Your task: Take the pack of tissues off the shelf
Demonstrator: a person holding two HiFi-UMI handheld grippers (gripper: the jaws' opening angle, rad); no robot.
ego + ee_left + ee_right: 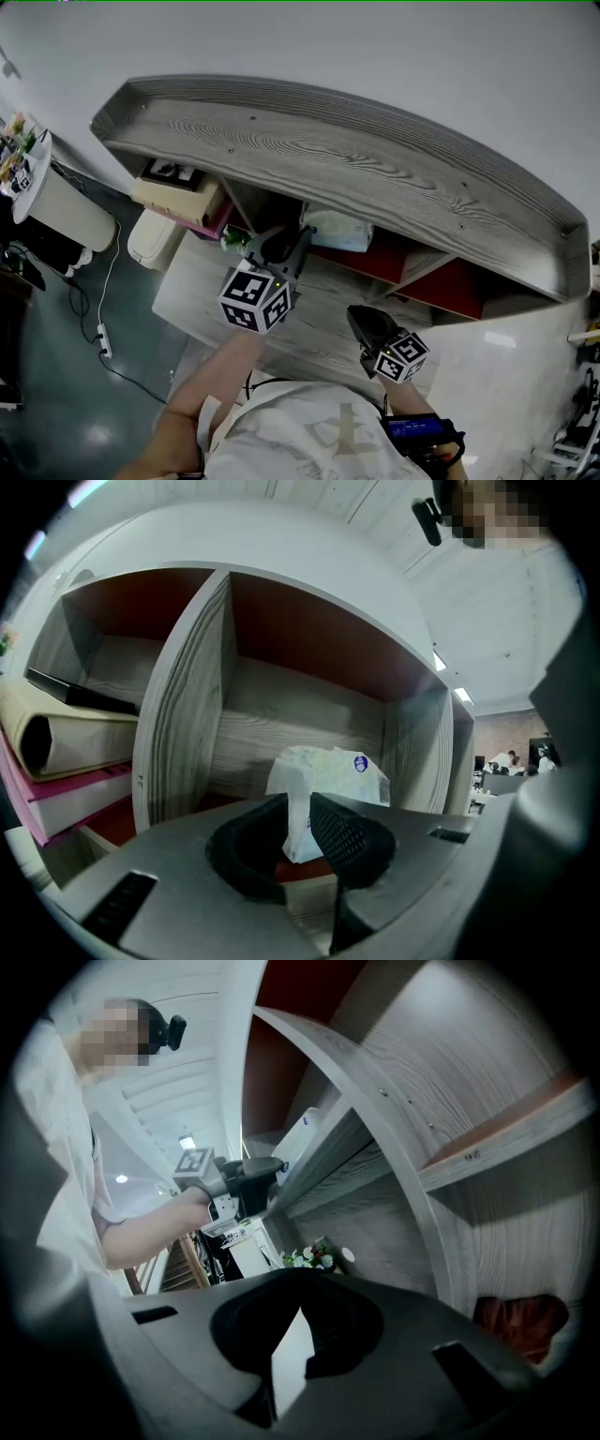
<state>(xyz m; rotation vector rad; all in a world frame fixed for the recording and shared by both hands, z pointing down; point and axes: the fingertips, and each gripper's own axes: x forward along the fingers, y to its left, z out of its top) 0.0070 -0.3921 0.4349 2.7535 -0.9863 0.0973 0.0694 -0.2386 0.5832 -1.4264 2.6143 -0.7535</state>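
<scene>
A white plastic-wrapped pack of tissues [339, 231] [330, 769] lies in a middle compartment of the grey wood-grain shelf [328, 150], on its red floor. My left gripper [279, 246] [300, 810] reaches into that compartment, and its black jaws are shut on the near end of the pack's wrapper. In the right gripper view the left gripper [246, 1181] shows at the shelf's edge, with the pack [302, 1136] just beyond it. My right gripper [368, 324] [300, 1305] hangs lower right in front of the shelf, its jaw tips together with nothing between them.
Binders and a pink book [66, 752] [178, 199] fill the compartment to the left, behind a wooden divider [183, 714]. A small bunch of flowers [234, 240] [309, 1258] sits by the shelf's front. A white bin [70, 211] and a cable [103, 309] are on the floor at the left.
</scene>
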